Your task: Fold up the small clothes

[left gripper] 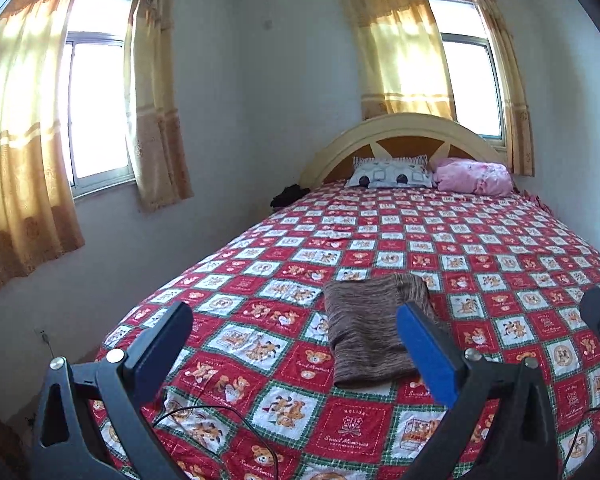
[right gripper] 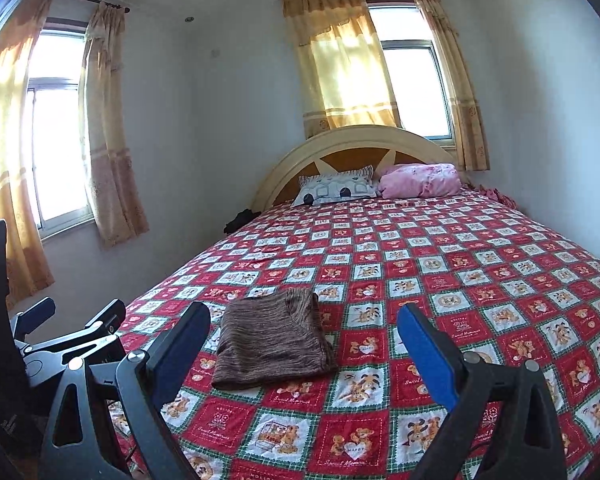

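A wide bed (left gripper: 480, 248) fills most of both views, covered by a red, white and green patchwork quilt (right gripper: 440, 264) printed with teddy bears. Behind it rises an arched cream headboard (left gripper: 404, 128) with orange panels, set against a pale wall between two bright windows hung with yellow-orange curtains (left gripper: 396, 40). At the head of the bed lie a grey-and-white patterned pillow (left gripper: 392, 174) and, just beside it on the right, a pink bundle of bedding (left gripper: 474, 176); a dark heap (left gripper: 288, 196) sits off the bed's left edge near the headboard.

On the near part of the quilt lies the brown knitted garment (right gripper: 272, 340) — folded into a compact rectangle, flat, with one edge turned over at its far right corner. Nothing touches it.

The left hand-held gripper (left gripper: 296, 340) hovers above the bed with its fingers spread wide and empty; in its own view the garment shows between them, partly behind the blue-padded right finger. The right hand-held gripper (right gripper: 304, 340) is likewise spread and holds nothing — the garment sits nearer its left finger. In the right wrist view the left tool's black frame shows at the left edge. A thin black cable (left gripper: 220, 420) trails across the quilt's near corner.
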{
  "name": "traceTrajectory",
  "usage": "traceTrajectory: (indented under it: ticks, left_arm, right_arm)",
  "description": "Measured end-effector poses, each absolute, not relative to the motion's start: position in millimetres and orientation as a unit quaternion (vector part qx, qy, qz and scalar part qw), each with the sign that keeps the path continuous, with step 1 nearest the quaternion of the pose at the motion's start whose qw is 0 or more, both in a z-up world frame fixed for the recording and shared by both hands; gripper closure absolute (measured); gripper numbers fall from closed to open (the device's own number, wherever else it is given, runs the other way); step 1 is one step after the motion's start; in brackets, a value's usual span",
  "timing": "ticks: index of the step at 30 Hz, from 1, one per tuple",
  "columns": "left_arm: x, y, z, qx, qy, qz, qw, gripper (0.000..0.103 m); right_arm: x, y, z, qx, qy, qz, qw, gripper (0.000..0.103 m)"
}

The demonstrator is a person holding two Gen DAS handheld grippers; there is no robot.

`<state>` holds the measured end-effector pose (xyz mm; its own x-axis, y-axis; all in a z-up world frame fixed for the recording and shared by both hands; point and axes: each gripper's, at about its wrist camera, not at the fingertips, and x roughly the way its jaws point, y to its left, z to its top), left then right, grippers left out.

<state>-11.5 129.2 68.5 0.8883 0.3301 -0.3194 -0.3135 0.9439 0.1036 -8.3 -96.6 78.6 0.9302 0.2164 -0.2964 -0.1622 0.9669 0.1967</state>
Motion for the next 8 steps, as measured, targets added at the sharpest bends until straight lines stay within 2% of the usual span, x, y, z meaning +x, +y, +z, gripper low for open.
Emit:
traceTrajectory:
  ticks: [8]
  left_arm:
    - [-6.7,134.2,67.7,0.021,0.173,0.159,0.972,0.0]
  right_arm:
    - [-8.1,-97.1,77.5,0.085,0.158,0.095,0.979,0.008]
